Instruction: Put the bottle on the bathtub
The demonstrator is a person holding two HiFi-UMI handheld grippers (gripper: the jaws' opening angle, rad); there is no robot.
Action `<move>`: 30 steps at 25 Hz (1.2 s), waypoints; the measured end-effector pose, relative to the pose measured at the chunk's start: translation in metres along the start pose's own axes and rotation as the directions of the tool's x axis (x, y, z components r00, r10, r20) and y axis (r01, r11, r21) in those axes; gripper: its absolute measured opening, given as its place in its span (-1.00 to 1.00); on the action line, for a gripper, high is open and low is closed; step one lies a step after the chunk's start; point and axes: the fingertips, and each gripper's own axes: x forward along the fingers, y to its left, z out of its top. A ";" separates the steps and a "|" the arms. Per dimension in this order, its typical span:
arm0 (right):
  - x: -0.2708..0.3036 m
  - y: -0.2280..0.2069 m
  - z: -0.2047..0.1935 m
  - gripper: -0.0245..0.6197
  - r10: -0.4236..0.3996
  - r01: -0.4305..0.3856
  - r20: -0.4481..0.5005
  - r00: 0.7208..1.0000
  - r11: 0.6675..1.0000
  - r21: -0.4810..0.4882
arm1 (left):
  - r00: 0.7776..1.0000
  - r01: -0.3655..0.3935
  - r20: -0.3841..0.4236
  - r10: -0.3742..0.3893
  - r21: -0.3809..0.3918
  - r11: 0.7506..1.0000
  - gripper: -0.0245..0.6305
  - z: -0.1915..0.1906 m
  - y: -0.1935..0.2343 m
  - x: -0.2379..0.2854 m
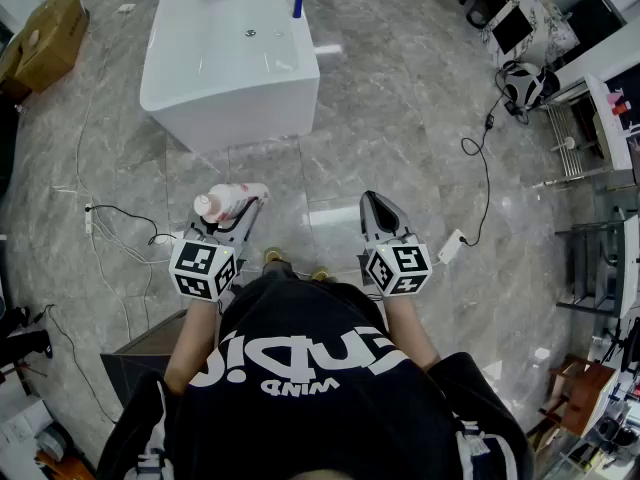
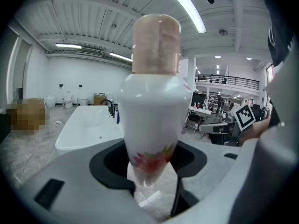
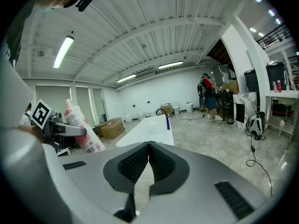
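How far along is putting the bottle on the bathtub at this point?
Done: pickup, the left gripper has its jaws shut on the white plastic bottle with a pinkish cap. In hand: the carry; the white freestanding bathtub stands ahead, apart from it. Left: setting the bottle on the tub. The right gripper is shut, empty.

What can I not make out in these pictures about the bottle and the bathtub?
- Label text on the bottle: blurred in the left gripper view, too small in the other views.
- Far end of the bathtub: head view, cut off by the top edge.
- The blue item on its rim: too small in every view to name.
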 end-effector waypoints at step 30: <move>0.158 -0.001 0.026 -0.85 0.033 -0.033 -0.028 0.999 0.999 0.010 | 1.000 0.012 -0.002 -0.012 0.000 1.000 -0.20 0.022 0.109 0.088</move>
